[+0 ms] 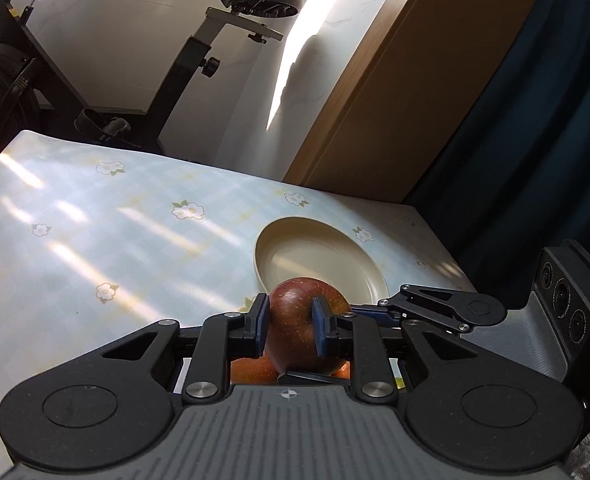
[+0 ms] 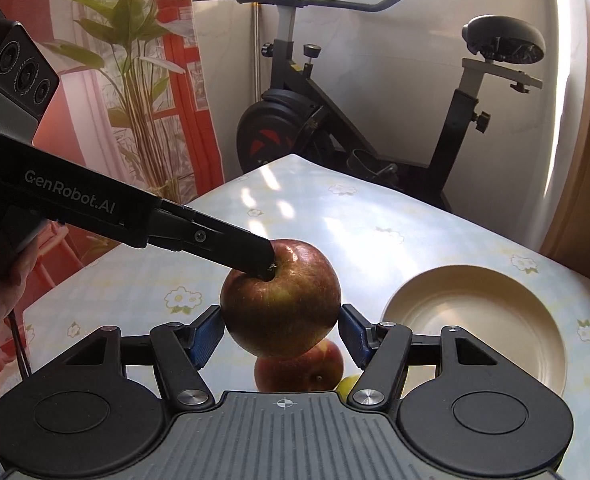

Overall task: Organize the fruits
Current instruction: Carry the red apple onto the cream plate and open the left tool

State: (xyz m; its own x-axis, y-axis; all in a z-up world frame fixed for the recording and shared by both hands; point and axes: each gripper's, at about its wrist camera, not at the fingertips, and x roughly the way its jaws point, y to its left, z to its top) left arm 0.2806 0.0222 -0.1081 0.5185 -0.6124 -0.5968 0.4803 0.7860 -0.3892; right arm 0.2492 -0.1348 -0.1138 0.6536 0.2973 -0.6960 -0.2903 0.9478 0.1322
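Observation:
My left gripper is shut on a red apple and holds it above the table. In the right wrist view the same apple hangs from the left gripper's fingers, which come in from the left. My right gripper is open, its blue pads on either side of the apple; whether they touch it I cannot tell. A second red apple lies on the table below, with a yellow-green fruit beside it. A cream plate sits empty to the right; it also shows in the left wrist view.
The table has a pale blue flowered cloth. An exercise bike stands beyond the far edge. A potted plant and red curtain are at the left. A wooden panel and dark curtain are at the right.

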